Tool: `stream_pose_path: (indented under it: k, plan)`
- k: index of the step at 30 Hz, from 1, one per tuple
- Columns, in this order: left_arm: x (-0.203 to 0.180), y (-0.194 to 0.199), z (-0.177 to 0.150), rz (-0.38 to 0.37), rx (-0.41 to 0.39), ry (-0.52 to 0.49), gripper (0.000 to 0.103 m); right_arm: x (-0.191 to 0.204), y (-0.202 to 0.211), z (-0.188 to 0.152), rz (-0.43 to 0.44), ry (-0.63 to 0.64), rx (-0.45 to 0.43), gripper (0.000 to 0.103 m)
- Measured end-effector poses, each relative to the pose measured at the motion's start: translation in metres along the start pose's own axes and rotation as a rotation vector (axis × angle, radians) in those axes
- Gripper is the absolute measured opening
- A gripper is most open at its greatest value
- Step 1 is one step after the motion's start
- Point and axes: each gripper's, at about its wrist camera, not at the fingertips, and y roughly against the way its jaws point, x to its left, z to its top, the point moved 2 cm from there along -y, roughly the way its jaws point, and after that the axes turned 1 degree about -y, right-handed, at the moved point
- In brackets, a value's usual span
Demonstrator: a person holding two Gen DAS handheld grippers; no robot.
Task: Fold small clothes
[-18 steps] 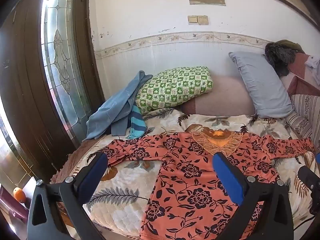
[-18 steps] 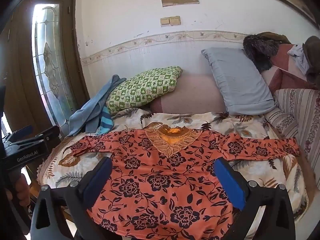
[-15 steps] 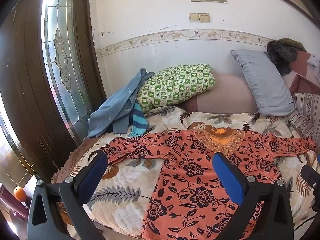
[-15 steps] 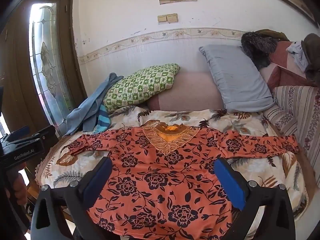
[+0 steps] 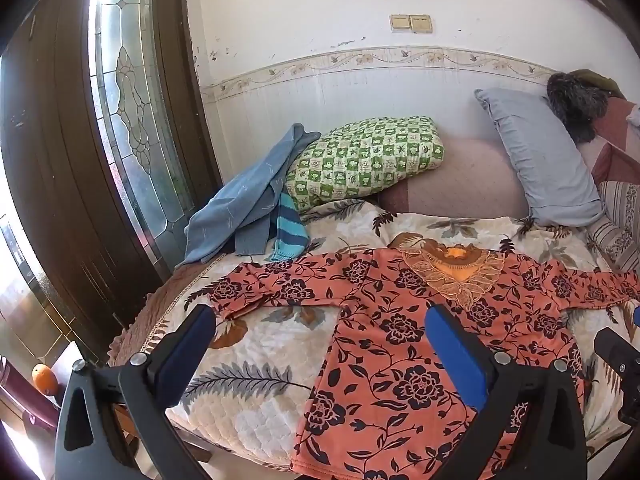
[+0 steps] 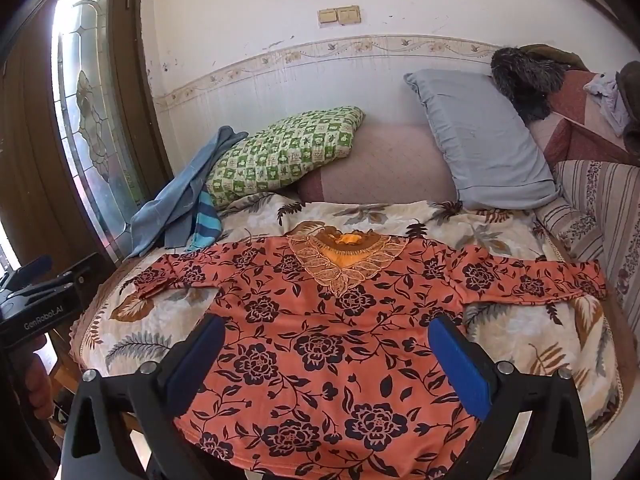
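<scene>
An orange top with black flowers (image 5: 400,340) (image 6: 320,332) lies flat on the bed, front up, both long sleeves spread out sideways and an embroidered collar (image 6: 344,256) toward the pillows. My left gripper (image 5: 320,320) hovers open above the top's left side and left sleeve (image 5: 280,288), touching nothing. Over the top's lower middle, my right gripper (image 6: 326,326) is open too, with nothing between its blue pads. The left gripper's body (image 6: 36,300) shows at the left edge of the right wrist view.
The bed has a leaf-print quilt (image 5: 260,364). At its head lie a green checked pillow (image 5: 364,156), a grey pillow (image 5: 540,160) and blue clothes (image 5: 248,204). A dark wooden door with glass (image 5: 120,120) stands left. A striped sofa arm (image 6: 592,208) borders the right.
Both views have risen slightly and drawn back a little from the bed, so more of the top's hem shows. The top has not moved and both grippers stay open.
</scene>
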Motion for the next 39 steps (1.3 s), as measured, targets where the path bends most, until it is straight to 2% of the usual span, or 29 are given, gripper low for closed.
stream_pose_path:
  k: [16,39]
  plan:
    - [0.0057,-0.0045,-0.0012,0.022,0.019,0.015,0.103,0.0079,-0.0083,0.0013,0.005,0.015,0.037,0.103]
    - [0.0103,-0.0065,-0.0014,0.027,0.027,0.007,0.103,0.0099,-0.0100,0.0006,0.006,0.015,0.039,0.103]
